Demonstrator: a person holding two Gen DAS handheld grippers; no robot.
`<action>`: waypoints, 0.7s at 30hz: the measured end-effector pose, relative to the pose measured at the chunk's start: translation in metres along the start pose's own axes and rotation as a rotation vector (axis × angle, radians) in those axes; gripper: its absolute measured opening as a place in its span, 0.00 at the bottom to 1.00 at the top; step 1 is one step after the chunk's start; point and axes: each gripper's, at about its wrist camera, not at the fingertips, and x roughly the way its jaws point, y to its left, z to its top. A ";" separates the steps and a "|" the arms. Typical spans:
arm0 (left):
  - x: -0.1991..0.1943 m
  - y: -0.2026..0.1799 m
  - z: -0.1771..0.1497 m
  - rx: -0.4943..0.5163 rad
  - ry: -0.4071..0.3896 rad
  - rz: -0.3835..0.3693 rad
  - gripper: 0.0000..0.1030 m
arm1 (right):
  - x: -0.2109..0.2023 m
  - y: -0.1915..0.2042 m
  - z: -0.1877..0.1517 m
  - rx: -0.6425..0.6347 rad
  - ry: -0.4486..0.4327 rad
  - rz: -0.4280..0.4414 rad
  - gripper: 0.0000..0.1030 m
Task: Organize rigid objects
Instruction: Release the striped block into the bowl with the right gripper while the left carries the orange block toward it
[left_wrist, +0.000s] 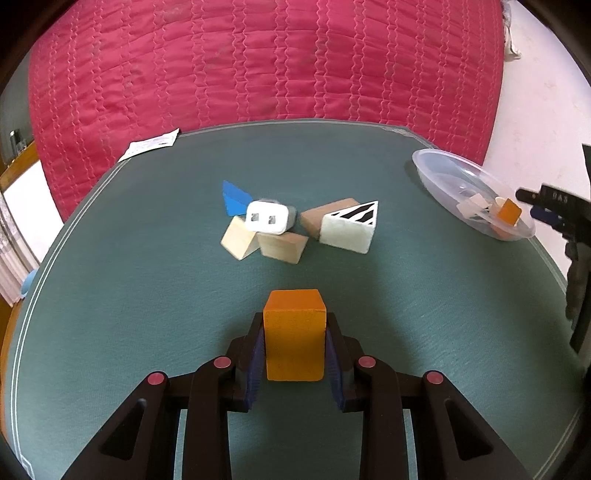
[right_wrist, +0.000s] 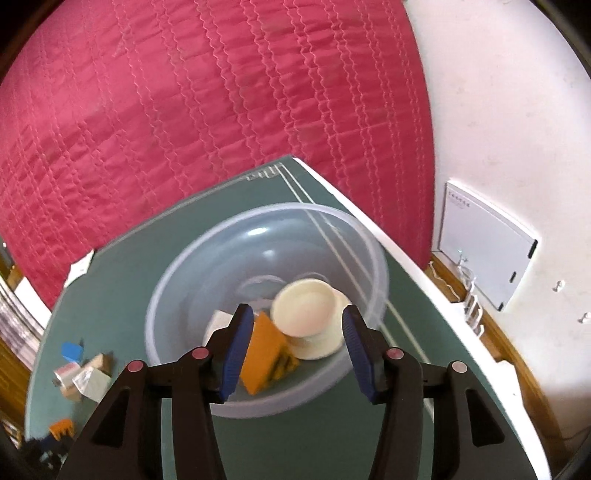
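Orange block (left_wrist: 294, 338) between left claw (left_wrist: 294, 354) pads, above green table (left_wrist: 147, 295).

Grippers: two, the left gripper (left_wrist: 294, 334) and the right gripper (right_wrist: 297, 343).
Orange blocks: two in the left wrist view, one orange block (left_wrist: 294, 334) between the left gripper's blue pads, one small orange block (left_wrist: 509, 211) in the bowl.
Bowls: one clear plastic bowl (right_wrist: 177, 280).
Plain wooden blocks: three on the surface (left_wrist: 147, 295), namely a pale block (left_wrist: 239, 238), a wedge-like block (left_wrist: 282, 247) and a brown block (left_wrist: 325, 216).
Blue pieces: one blue triangle (left_wrist: 234, 199).
White plug adapters: one white adapter (left_wrist: 266, 220).
Striped pieces: one white block with black stripes (left_wrist: 349, 227).
Round cream lids: at least one cream lid (right_wrist: 304, 308); stack below blurred.
Paper slips: one paper slip (left_wrist: 151, 144).
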 end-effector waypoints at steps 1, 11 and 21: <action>0.000 -0.002 0.001 0.003 -0.001 -0.003 0.30 | -0.001 -0.001 -0.001 -0.013 -0.006 -0.013 0.50; -0.007 -0.034 0.021 0.057 -0.035 -0.048 0.30 | 0.008 -0.010 -0.001 -0.051 0.017 -0.123 0.50; -0.011 -0.067 0.052 0.117 -0.075 -0.094 0.30 | -0.002 -0.009 -0.002 -0.107 -0.025 -0.144 0.50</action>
